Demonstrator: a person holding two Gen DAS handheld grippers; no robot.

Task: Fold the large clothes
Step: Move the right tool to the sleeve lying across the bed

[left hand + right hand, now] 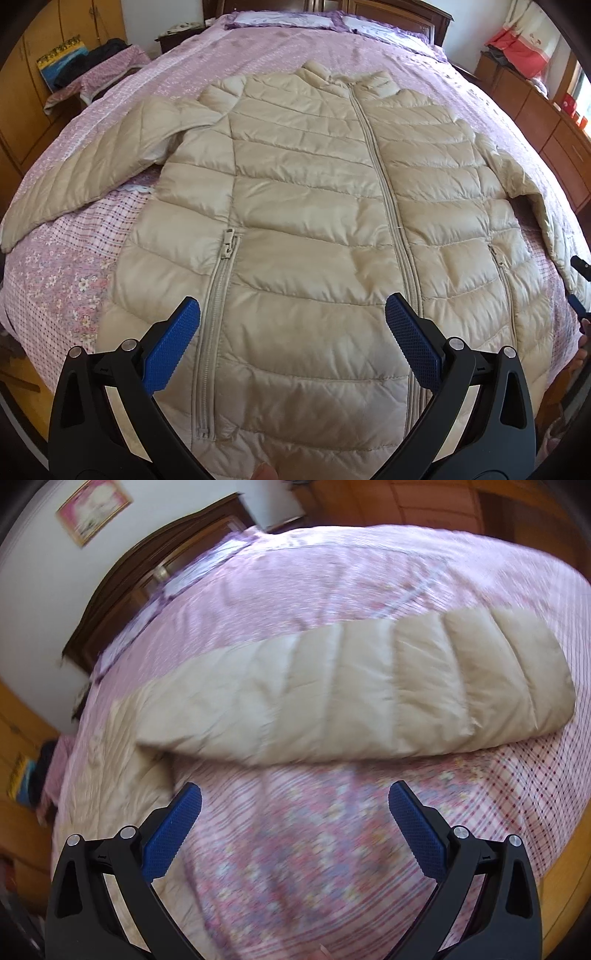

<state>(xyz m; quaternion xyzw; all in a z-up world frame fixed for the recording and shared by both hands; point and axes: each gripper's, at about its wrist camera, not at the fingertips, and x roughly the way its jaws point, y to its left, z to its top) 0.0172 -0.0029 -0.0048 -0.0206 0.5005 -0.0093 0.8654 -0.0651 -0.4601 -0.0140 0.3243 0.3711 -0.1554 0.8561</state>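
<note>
A beige quilted puffer jacket [314, 206] lies flat and face up on the bed, zipped shut, collar at the far end and both sleeves spread out to the sides. My left gripper [291, 321] hovers open over the jacket's lower front, between the pocket zip [221, 280] and the centre zip [399, 236]. In the right wrist view one sleeve [354, 694] stretches across the bedspread, its cuff to the right. My right gripper [295, 805] is open just below that sleeve, over bare bedspread, holding nothing. That view is blurred by motion.
The bed carries a pink floral and checked bedspread [62, 280] with pillows [295, 18] against a dark wooden headboard [147, 565]. A chair with clothes [92, 74] stands on the left, wooden cabinets [535, 118] on the right. The other gripper's tip [580, 291] shows at the right edge.
</note>
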